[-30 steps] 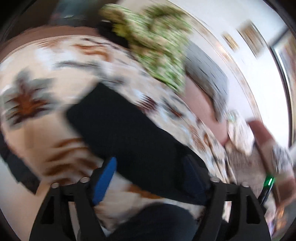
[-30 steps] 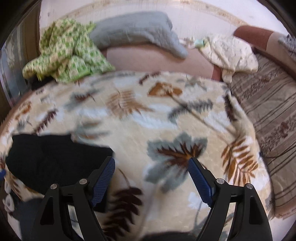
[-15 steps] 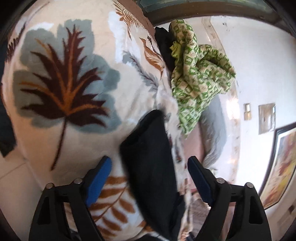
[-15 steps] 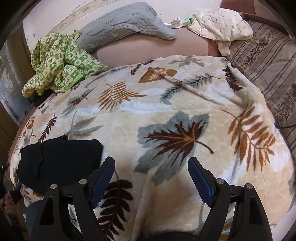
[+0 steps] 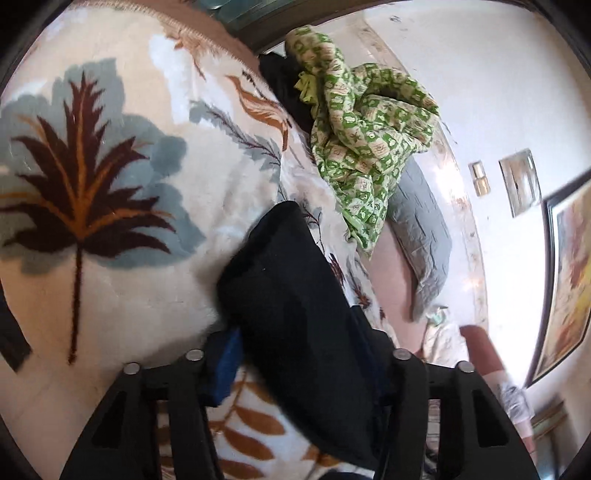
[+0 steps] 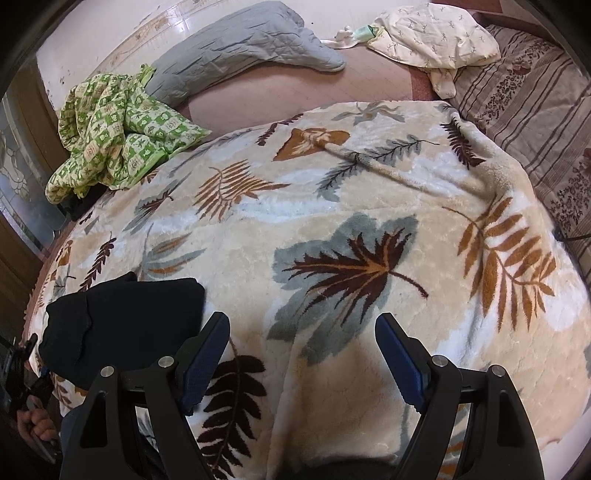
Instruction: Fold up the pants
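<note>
The black pants (image 5: 295, 314) lie folded into a thick bundle on the leaf-print blanket (image 5: 92, 155). In the left wrist view the bundle sits between the fingers of my left gripper (image 5: 299, 354), whose jaws have narrowed against its sides. In the right wrist view the same bundle (image 6: 122, 317) lies at the blanket's left edge. My right gripper (image 6: 303, 354) is open and empty over the blanket (image 6: 332, 221), to the right of the bundle and not touching it.
A crumpled green patterned cloth (image 6: 110, 136) and a grey quilted cushion (image 6: 240, 48) lie at the back left. A cream cloth (image 6: 432, 33) and a striped cover (image 6: 535, 122) are at the back right. The left hand (image 6: 33, 424) shows at the bed's left edge.
My left gripper has closed in on the black bundle, which now fills the space between its fingers. The right gripper has drawn back slightly and stays open.
</note>
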`<act>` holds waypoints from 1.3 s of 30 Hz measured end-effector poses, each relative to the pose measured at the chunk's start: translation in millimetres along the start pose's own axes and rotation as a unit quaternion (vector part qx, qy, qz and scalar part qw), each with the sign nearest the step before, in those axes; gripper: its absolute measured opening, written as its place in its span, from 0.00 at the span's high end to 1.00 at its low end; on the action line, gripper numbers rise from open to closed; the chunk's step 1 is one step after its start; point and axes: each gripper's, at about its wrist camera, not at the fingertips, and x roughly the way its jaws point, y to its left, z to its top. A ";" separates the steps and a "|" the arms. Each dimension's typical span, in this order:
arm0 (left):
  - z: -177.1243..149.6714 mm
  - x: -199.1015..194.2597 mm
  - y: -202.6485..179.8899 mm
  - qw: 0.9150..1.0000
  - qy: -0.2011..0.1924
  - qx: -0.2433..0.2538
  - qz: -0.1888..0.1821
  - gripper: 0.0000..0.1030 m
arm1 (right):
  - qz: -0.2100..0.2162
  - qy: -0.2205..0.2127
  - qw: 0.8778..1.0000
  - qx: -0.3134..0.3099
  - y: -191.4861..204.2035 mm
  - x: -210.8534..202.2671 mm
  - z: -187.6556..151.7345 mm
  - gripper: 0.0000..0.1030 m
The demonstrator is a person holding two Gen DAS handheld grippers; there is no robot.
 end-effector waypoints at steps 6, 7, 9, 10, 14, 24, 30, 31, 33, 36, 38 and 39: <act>-10.9 -20.2 -9.3 0.998 -0.020 0.038 0.035 0.92 | 0.008 0.004 1.000 0.012 -3.9 0.7 0.3 0.20; -15.8 -23.8 -18.4 0.997 -0.024 0.059 0.042 0.92 | 0.010 0.005 1.000 0.015 -4.9 1.2 0.4 0.20; -19.6 -27.8 -46.3 0.993 -0.031 0.103 0.053 0.92 | 0.014 0.006 1.000 0.023 -7.6 1.1 0.3 0.20; -20.6 -30.1 -56.5 0.990 -0.033 0.123 0.055 0.92 | 0.016 0.005 1.000 0.024 -8.5 1.2 0.3 0.20; -40.8 -45.7 -112.4 0.971 -0.038 0.230 0.051 0.93 | 0.021 0.004 0.999 0.027 -10.0 1.4 0.5 0.20; -102.9 -29.7 -206.4 0.937 0.047 0.345 -0.029 0.93 | 0.048 0.002 0.997 0.055 -21.1 0.6 -0.5 0.20; -137.5 -6.2 -243.7 0.916 0.111 0.382 -0.040 0.92 | 0.078 0.008 0.992 0.096 -36.7 3.6 -1.1 0.20; -142.6 -1.3 -250.7 0.912 0.119 0.390 -0.036 0.92 | 0.080 0.007 0.992 0.100 -38.2 3.6 -1.5 0.20; -151.7 12.0 -264.4 0.903 0.139 0.406 -0.023 0.92 | 0.086 0.006 0.991 0.106 -40.4 3.5 -1.6 0.20; -160.9 37.8 -283.4 0.889 0.162 0.427 -0.002 0.92 | 0.089 0.005 0.990 0.105 -40.7 3.4 -1.8 0.20; -162.9 69.8 -296.0 0.878 0.184 0.443 0.017 0.92 | 0.090 0.005 0.991 0.103 -40.0 3.7 -1.6 0.20; -164.6 80.9 -299.7 0.873 0.192 0.447 0.024 0.93 | 0.091 0.006 0.991 0.102 -39.7 4.0 -1.6 0.20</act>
